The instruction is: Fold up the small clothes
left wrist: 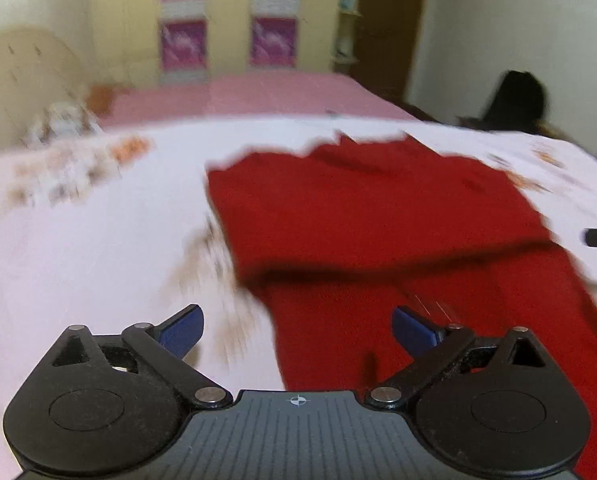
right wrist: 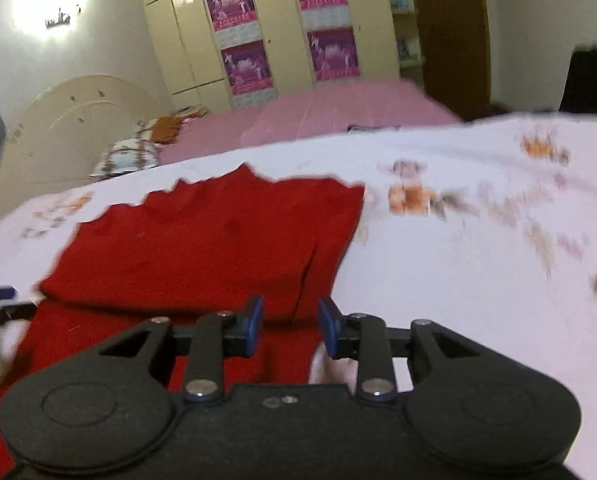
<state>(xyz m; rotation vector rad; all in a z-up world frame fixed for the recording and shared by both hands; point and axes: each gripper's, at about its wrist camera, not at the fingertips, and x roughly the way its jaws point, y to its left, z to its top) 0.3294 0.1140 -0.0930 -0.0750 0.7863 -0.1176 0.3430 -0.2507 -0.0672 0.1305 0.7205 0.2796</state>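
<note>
A red knitted garment (left wrist: 378, 216) lies on a white bedsheet with a floral print (left wrist: 78, 248), its far part doubled over the near part with a fold line across it. My left gripper (left wrist: 298, 330) hovers above the garment's near left edge, its blue pads (left wrist: 182, 332) wide open and empty. In the right wrist view the same red garment (right wrist: 202, 240) lies ahead and to the left. My right gripper (right wrist: 291, 324) hangs over its near right part, jaws a little apart, with nothing between the pads (right wrist: 254, 322). Both views are blurred.
A pink bedcover (right wrist: 338, 108) stretches beyond the white sheet. A cream headboard (right wrist: 70, 120) and a patterned pillow (right wrist: 130, 156) sit far left. A wardrobe with purple pictures (right wrist: 242, 64) lines the back wall. A dark shape (left wrist: 518, 96) stands at the far right.
</note>
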